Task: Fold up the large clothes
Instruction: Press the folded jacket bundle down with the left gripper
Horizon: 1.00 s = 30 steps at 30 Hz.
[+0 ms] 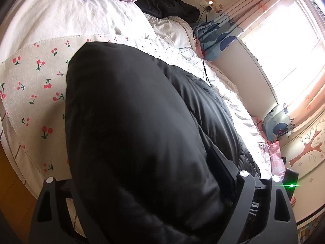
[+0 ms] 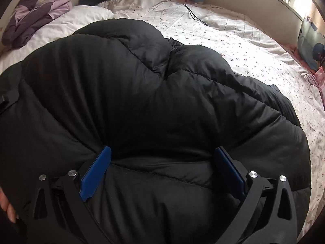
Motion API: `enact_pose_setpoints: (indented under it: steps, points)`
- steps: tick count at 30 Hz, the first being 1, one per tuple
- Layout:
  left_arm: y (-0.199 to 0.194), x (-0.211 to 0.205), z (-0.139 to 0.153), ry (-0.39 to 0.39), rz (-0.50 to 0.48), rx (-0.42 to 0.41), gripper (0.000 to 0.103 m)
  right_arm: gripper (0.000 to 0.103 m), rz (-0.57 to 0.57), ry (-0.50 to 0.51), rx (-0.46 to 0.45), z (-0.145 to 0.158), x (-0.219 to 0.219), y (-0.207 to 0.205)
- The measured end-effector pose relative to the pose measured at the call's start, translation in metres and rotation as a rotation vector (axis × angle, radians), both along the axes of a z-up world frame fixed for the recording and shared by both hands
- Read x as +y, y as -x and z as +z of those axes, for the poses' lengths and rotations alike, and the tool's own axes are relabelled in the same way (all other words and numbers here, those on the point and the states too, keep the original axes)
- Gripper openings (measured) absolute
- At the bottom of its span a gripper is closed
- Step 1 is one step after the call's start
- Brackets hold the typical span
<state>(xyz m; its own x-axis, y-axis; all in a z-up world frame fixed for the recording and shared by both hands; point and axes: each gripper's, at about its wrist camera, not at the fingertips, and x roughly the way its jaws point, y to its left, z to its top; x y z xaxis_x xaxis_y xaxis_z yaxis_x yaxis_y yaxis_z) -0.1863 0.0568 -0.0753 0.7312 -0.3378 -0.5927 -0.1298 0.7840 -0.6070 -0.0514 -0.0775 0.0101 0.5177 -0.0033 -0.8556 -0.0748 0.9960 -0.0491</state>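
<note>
No text, label or number can be read anywhere.

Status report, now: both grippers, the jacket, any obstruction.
Left gripper and right gripper both wide, straddling black puffer jacket on bed. Charging cable beyond, clear.

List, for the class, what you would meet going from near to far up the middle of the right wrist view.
Right claw → black puffer jacket → cherry-print bedsheet → black cable
</note>
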Motion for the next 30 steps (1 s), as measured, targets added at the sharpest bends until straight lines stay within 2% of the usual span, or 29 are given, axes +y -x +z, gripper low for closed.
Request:
enact_pose_setpoints:
  steps: [4, 7, 12, 14, 16, 19, 22, 24, 28, 30]
  points:
    - [-0.004, 0.000, -0.003, 0.006, 0.010, 0.018, 0.086, 0.097, -0.026, -0.014, 0.055, 0.009, 0.000, -0.002]
    - [-0.006, -0.001, -0.003, 0.007, 0.011, 0.014, 0.086, 0.097, -0.018, -0.019, 0.025, 0.019, 0.003, 0.016]
    - [-0.015, 0.000, -0.008, 0.030, 0.020, 0.029, 0.087, 0.097, -0.028, 0.008, 0.045, 0.009, 0.006, 0.026]
    - [-0.018, 0.003, -0.012, 0.060, 0.013, 0.034, 0.088, 0.097, -0.061, -0.020, 0.065, 0.018, 0.003, 0.026]
    - [-0.015, 0.012, -0.019, 0.124, 0.016, 0.038, 0.088, 0.097, -0.064, -0.050, 0.030, 0.029, 0.007, 0.035]
    - [-0.016, 0.023, -0.031, 0.213, 0.017, 0.057, 0.088, 0.097, -0.039, 0.023, 0.059, 0.017, 0.020, 0.039]
    - [-0.018, 0.026, -0.037, 0.258, 0.002, 0.067, 0.088, 0.097, -0.060, -0.023, 0.072, 0.020, 0.011, 0.039]
    - [-0.018, 0.027, -0.039, 0.277, -0.002, 0.062, 0.088, 0.097, -0.067, -0.046, 0.026, 0.029, 0.006, 0.046]
    - [-0.020, 0.025, -0.041, 0.288, -0.010, 0.069, 0.088, 0.097, -0.041, 0.003, 0.000, 0.024, 0.008, 0.062]
    - [-0.023, 0.024, -0.041, 0.284, -0.014, 0.075, 0.088, 0.097, -0.051, -0.002, -0.055, 0.032, 0.003, 0.069]
